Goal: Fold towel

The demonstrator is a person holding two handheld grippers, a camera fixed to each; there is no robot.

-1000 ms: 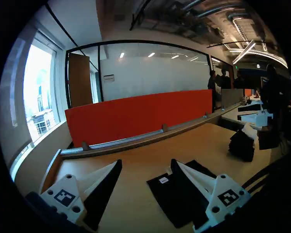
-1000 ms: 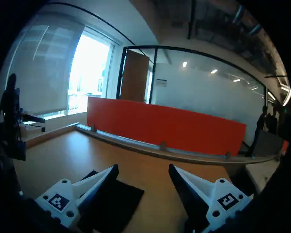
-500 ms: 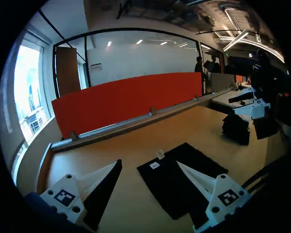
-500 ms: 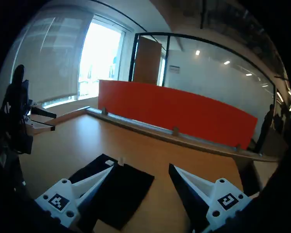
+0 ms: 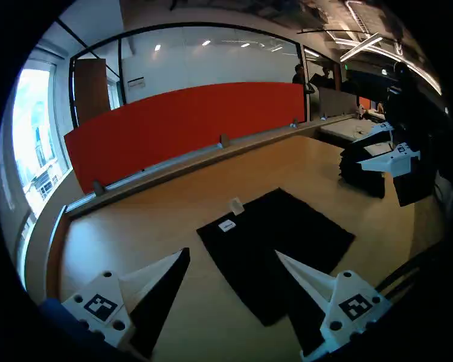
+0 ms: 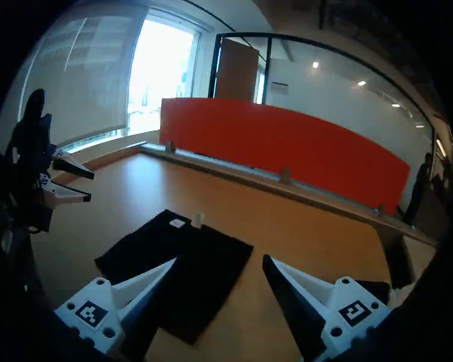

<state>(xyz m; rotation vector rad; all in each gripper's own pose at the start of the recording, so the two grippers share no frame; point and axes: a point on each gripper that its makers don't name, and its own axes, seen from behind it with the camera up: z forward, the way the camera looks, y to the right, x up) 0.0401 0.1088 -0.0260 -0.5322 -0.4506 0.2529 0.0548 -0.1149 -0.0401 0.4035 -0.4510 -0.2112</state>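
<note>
A black towel (image 5: 281,241) lies flat on the wooden table (image 5: 142,217), with a white tag (image 5: 227,225) near its far edge. My left gripper (image 5: 231,253) hovers open over the towel's near left part, nothing between its fingers. In the right gripper view the same towel (image 6: 166,241) spreads out ahead, and my right gripper (image 6: 221,259) stands open above its near right edge. The right gripper (image 5: 389,160) also appears far right in the left gripper view, and the left gripper (image 6: 66,181) at the far left in the right gripper view.
An orange partition (image 5: 184,127) with a rail runs along the table's far side. A stack of dark folded cloth (image 5: 362,175) sits at the right of the table. Windows (image 6: 160,78) and a glass wall stand behind. People stand far off.
Both views have tipped downward and shifted, so the towel now shows almost whole instead of a corner. Both grippers have stayed open.
</note>
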